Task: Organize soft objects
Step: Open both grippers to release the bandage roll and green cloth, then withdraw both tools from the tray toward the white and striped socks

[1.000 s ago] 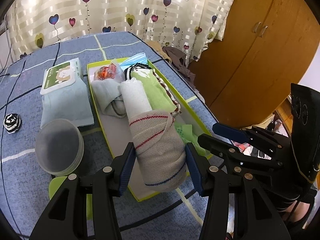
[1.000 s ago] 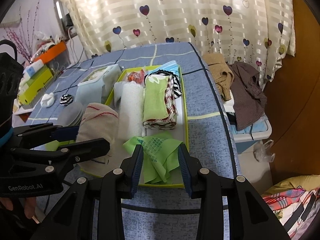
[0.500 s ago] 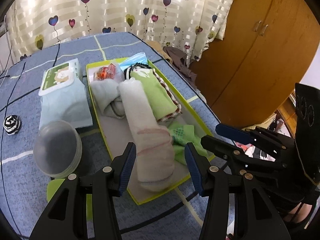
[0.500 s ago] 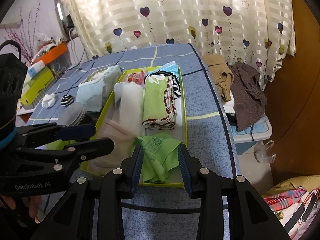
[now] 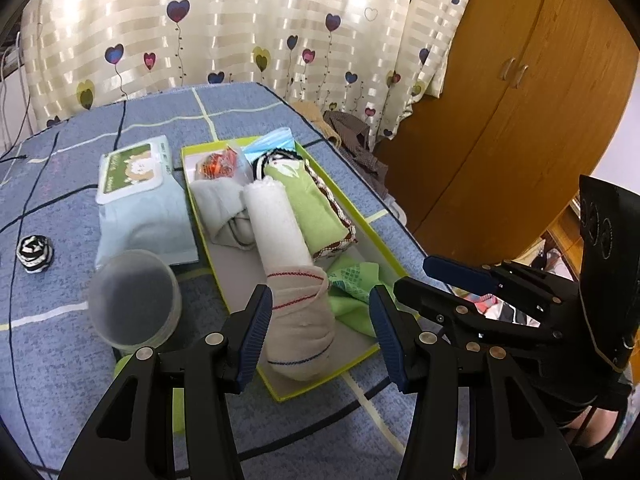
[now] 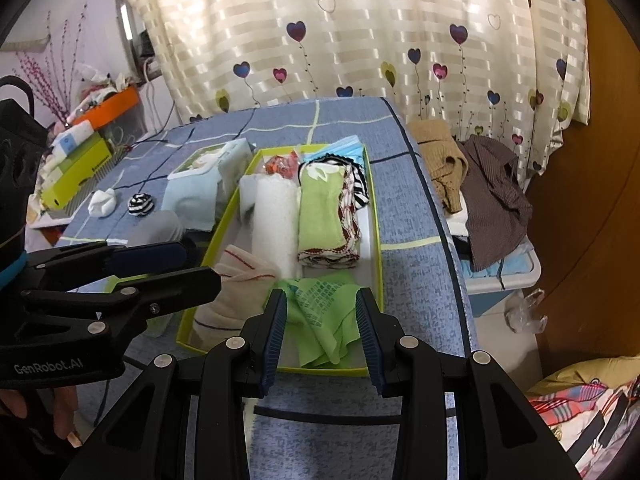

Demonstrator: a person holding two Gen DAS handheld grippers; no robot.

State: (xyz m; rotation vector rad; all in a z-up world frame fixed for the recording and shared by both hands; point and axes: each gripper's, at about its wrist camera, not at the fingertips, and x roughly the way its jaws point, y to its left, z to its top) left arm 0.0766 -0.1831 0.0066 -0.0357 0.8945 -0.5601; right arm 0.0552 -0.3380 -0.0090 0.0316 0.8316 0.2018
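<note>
Tray (image 5: pixel 362 208): lime-green rim, grey floor.
Rolled sock (image 5: pixel 300 320): beige — thin red and blue stripes.
Towel roll (image 5: pixel 276 220): white.
Folded cloth (image 5: pixel 316 204): light green, brown-and-white edging.
Crumpled cloth (image 6: pixel 324 312): bright green, printed grid.
Tabletop (image 5: pixel 60 216): blue — pale and dark lines.
Curtain (image 5: pixel 240 20): cream stripes, heart balloons.

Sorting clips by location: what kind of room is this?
Probably a bedroom at home: a wooden wardrobe, heart-print curtains and clothes heaped beside the blue-covered surface that holds the box.
</note>
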